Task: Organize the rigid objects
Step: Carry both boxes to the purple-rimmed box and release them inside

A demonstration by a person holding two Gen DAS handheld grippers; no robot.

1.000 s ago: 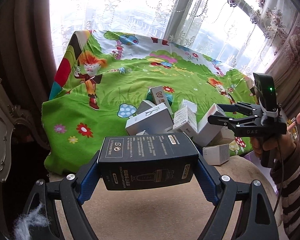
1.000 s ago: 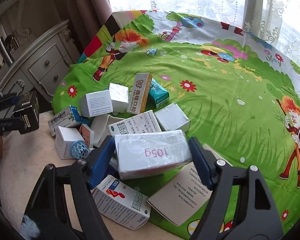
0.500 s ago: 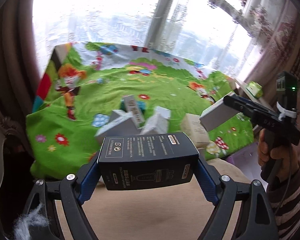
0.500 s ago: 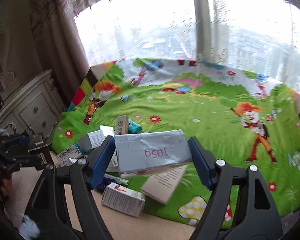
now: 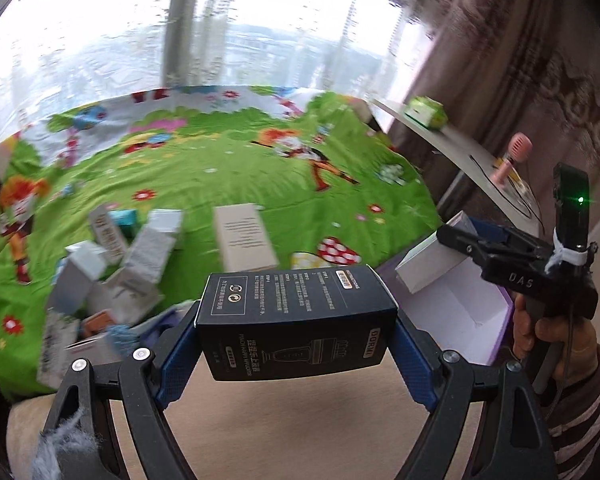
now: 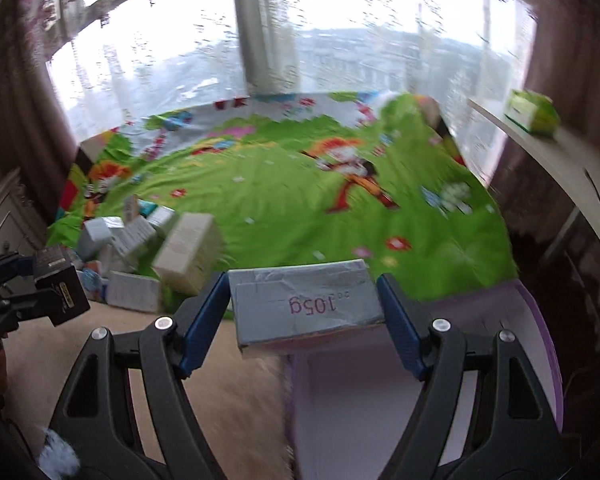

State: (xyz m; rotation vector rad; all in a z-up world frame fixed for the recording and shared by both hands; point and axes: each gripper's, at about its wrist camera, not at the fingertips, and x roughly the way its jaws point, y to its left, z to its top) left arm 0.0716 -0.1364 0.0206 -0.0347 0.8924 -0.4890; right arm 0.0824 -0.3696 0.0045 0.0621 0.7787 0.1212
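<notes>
My left gripper (image 5: 296, 336) is shut on a black box (image 5: 296, 320) with white print, held above the beige floor. My right gripper (image 6: 304, 312) is shut on a grey-white box (image 6: 306, 304) marked "105g", which hangs over an open white bin with a purple rim (image 6: 540, 344). The left wrist view shows that right gripper (image 5: 452, 256) at the right edge, its pale box (image 5: 428, 268) over the same bin (image 5: 456, 312). At the left edge of the right wrist view is the left gripper (image 6: 40, 284) with the black box (image 6: 60, 288). A pile of small boxes (image 5: 116, 272) lies on the green cartoon sheet (image 5: 228, 176).
A tan flat box (image 5: 244, 236) lies on the sheet beside the pile. To the right stands a white shelf (image 5: 460, 148) with a green carton (image 5: 424, 112) and a pink fan (image 5: 512, 156). Windows and curtains fill the back. A striped sleeve (image 5: 576, 412) is at the right.
Both grippers have swung right, away from the box pile, each still holding its box. The white bin has come into view under the right gripper.
</notes>
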